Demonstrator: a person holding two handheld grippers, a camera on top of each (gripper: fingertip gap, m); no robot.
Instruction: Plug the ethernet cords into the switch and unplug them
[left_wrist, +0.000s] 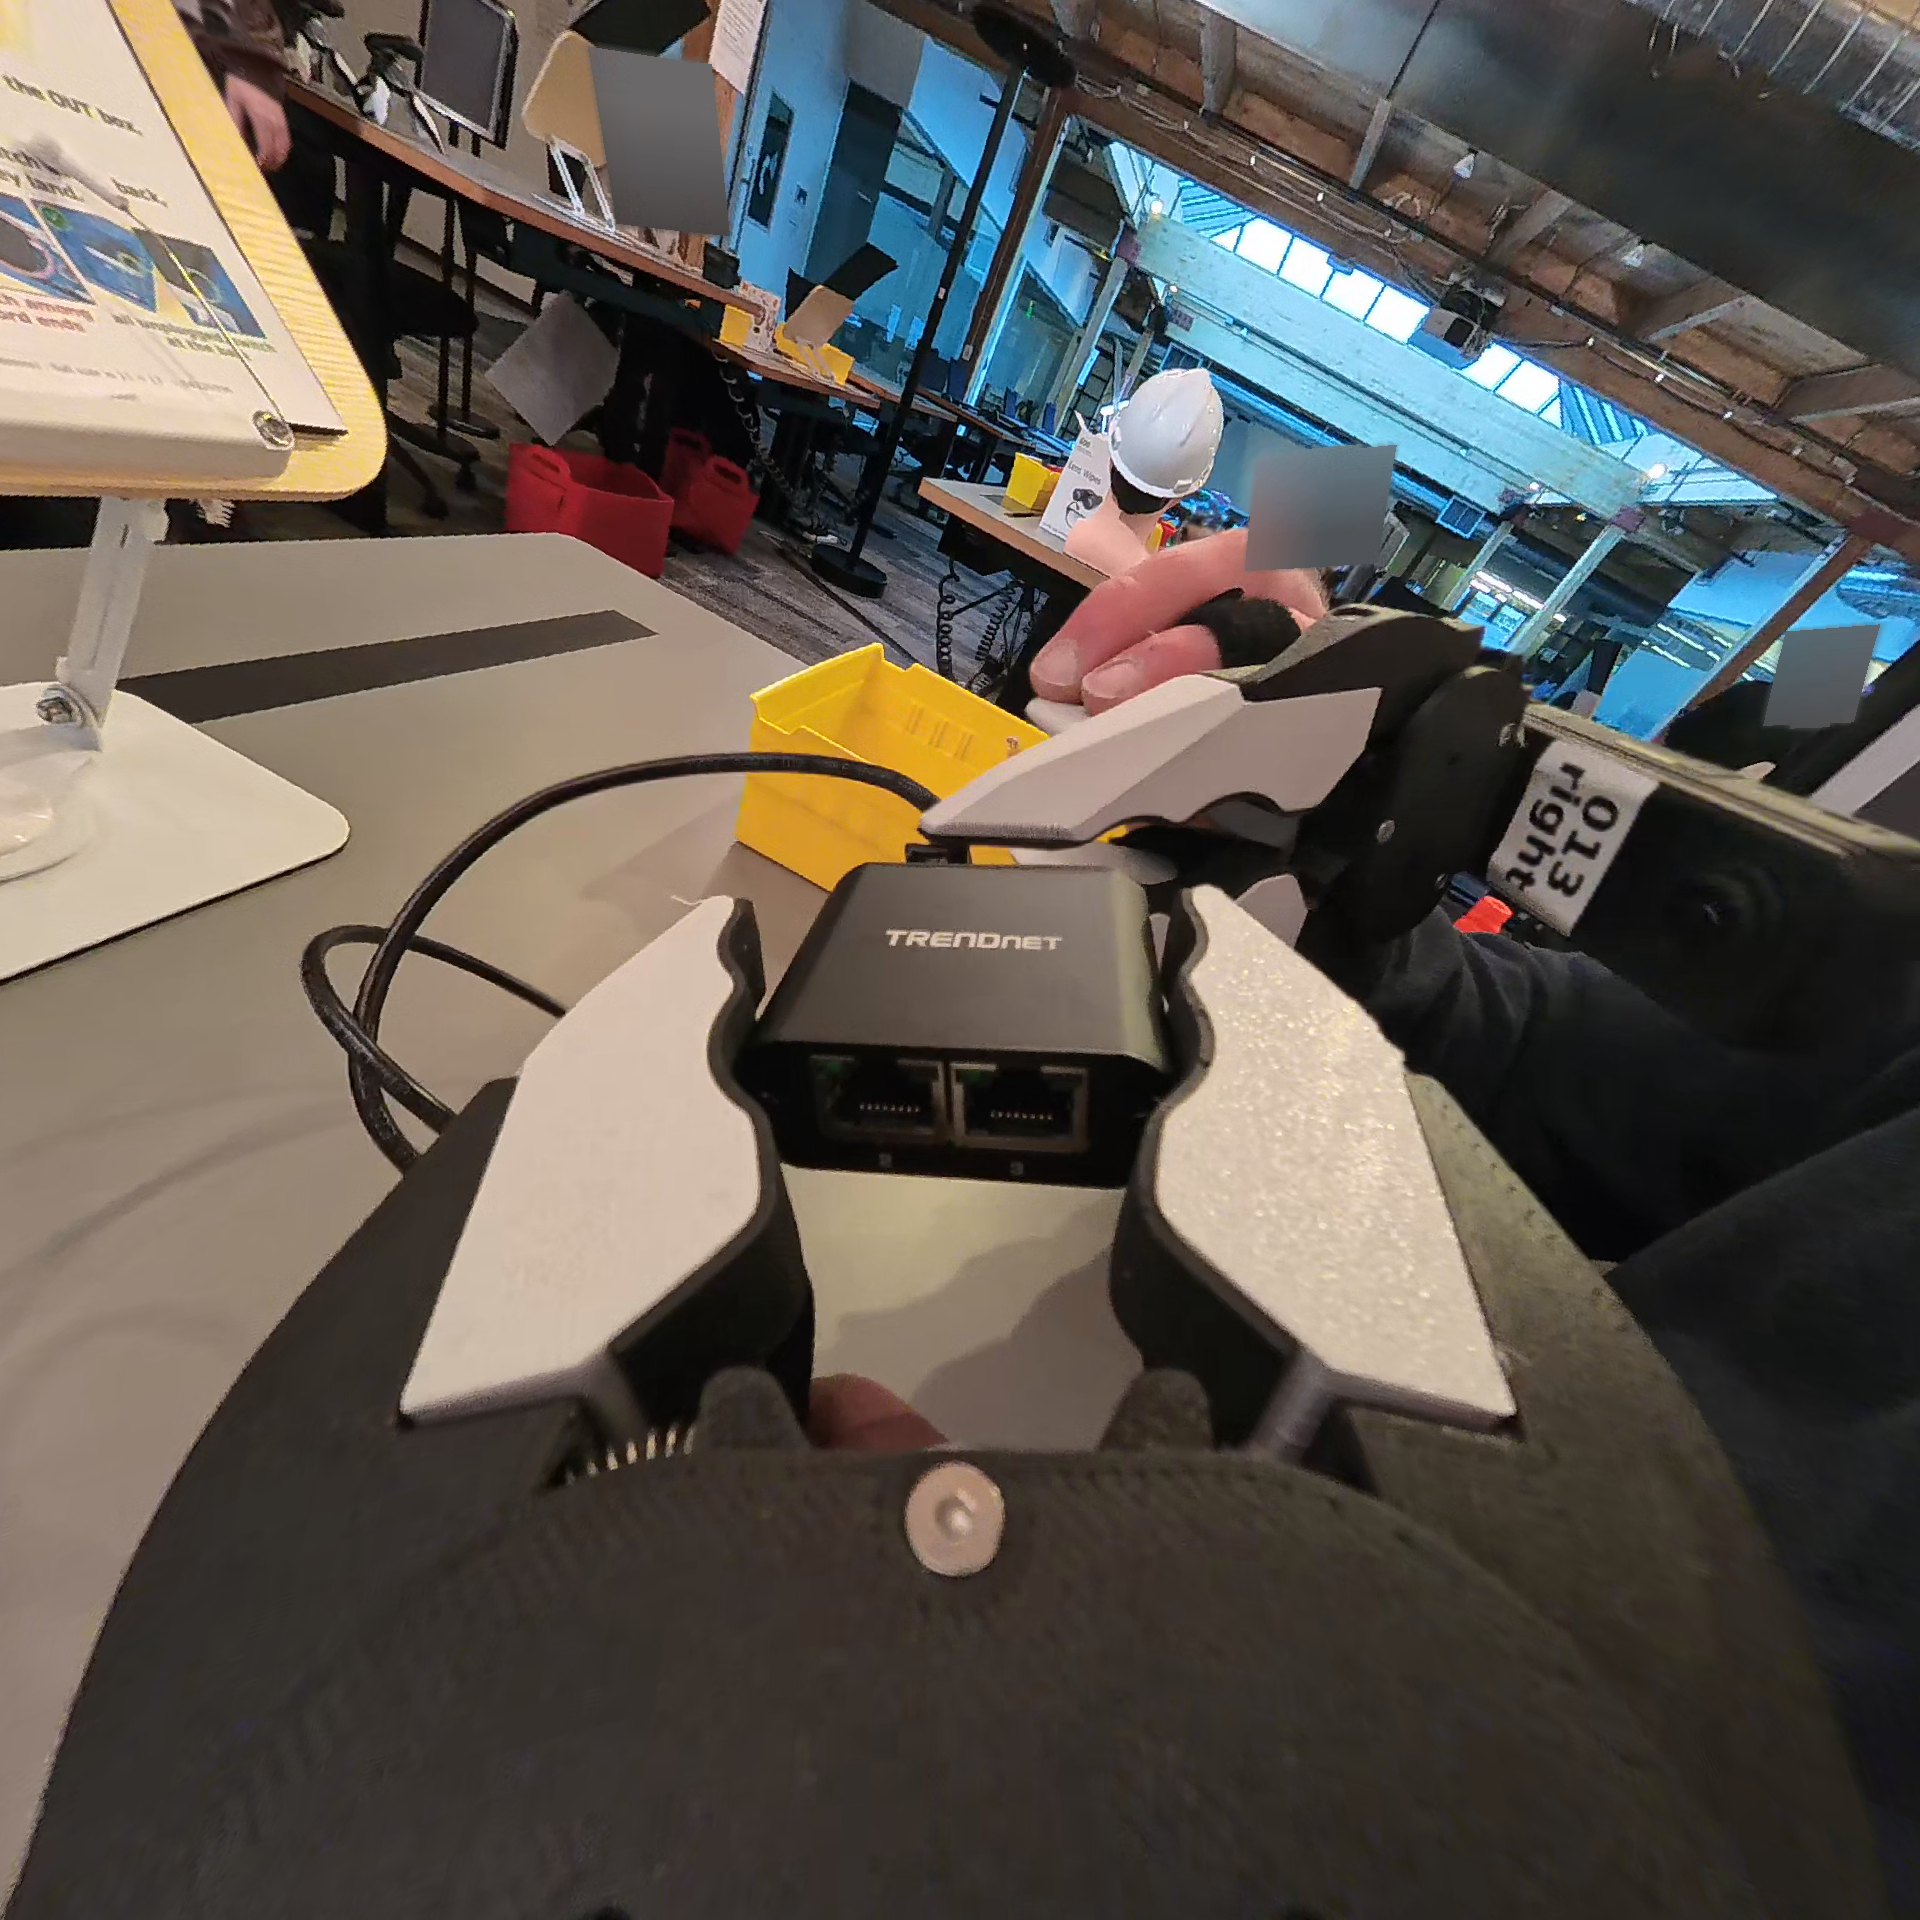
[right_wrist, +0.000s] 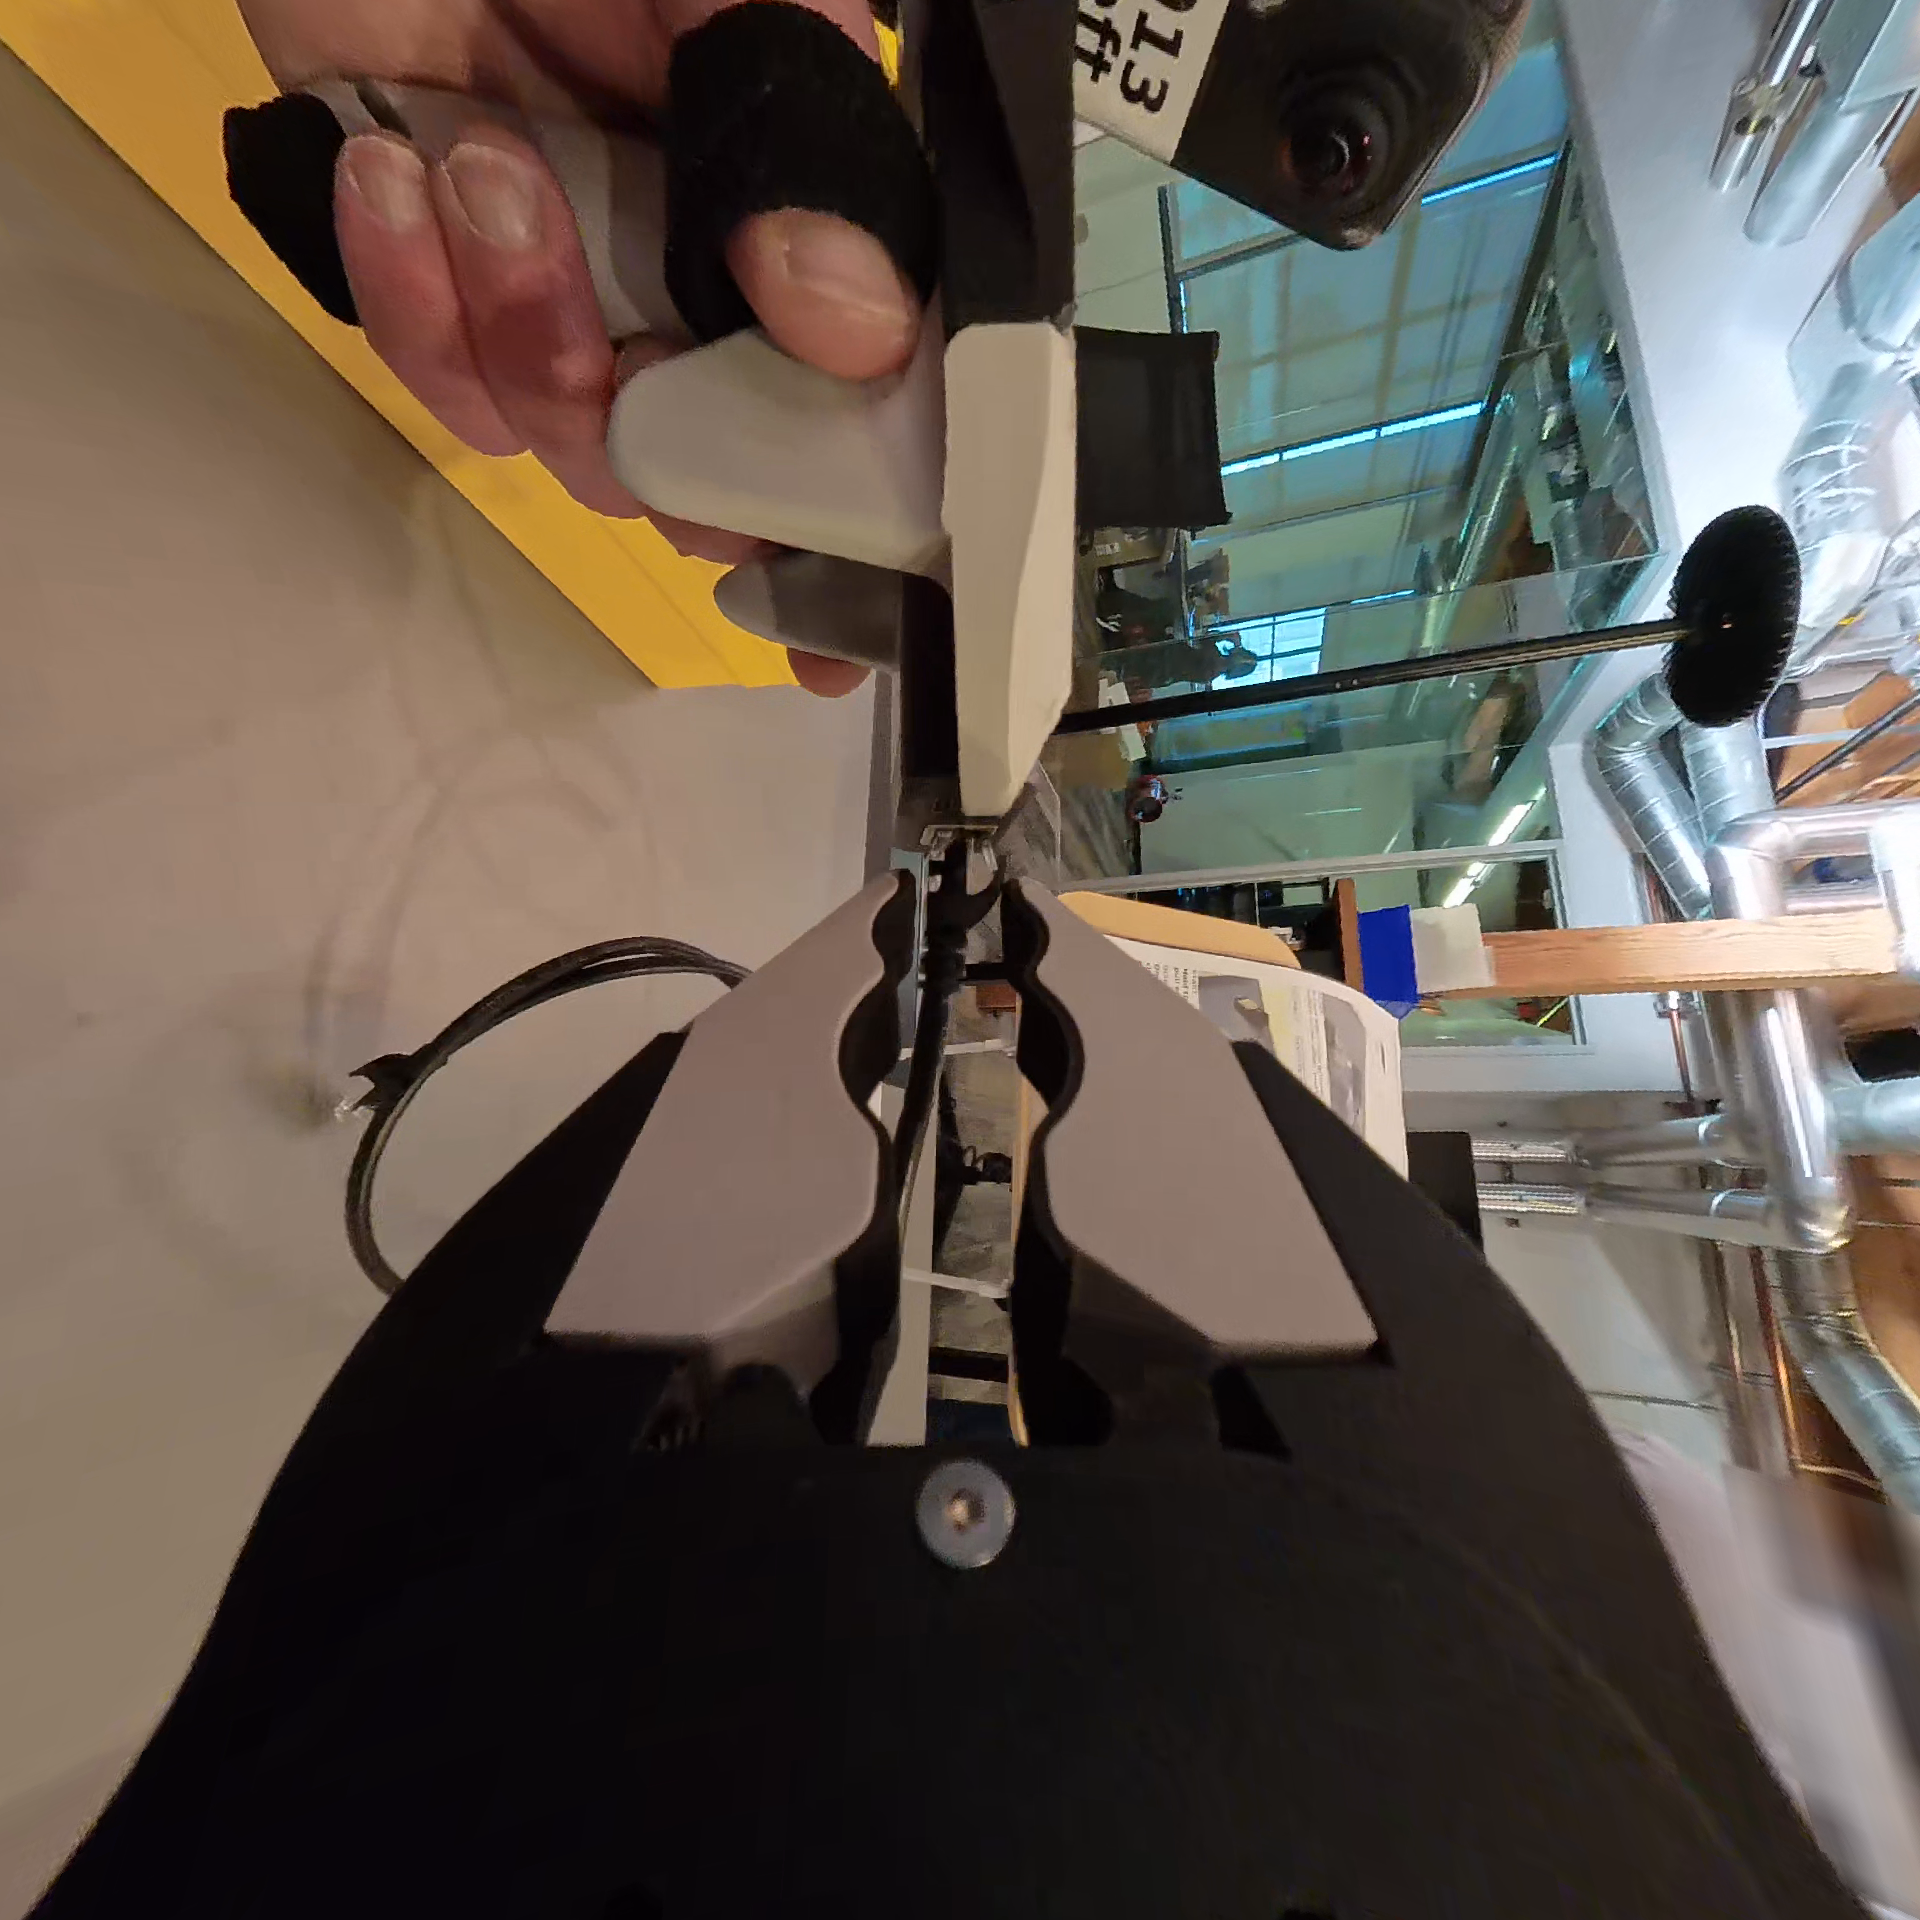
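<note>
My left gripper (left_wrist: 956, 909) is shut on a small black switch (left_wrist: 961, 997), with one finger on each side. Two empty ports face the left wrist camera. My right gripper (left_wrist: 945, 836) reaches in from the right to the switch's far side. In the right wrist view my right gripper (right_wrist: 956, 894) is shut on the plug end of a black ethernet cord (right_wrist: 940, 977), right at a port of the switch (right_wrist: 925, 707). The cord (left_wrist: 436, 883) arcs left and loops on the table. Its free end (right_wrist: 353, 1101) lies loose. The port contact itself is hidden.
A yellow bin (left_wrist: 862, 748) stands just behind the switch. A white sign stand (left_wrist: 135, 790) with an instruction sheet (left_wrist: 125, 260) is at the left on the grey table (left_wrist: 416, 623). A person's hand (left_wrist: 1122, 634) holds the right gripper. Desks and red bins lie beyond. My two grippers' fingertips are within a few centimetres of each other.
</note>
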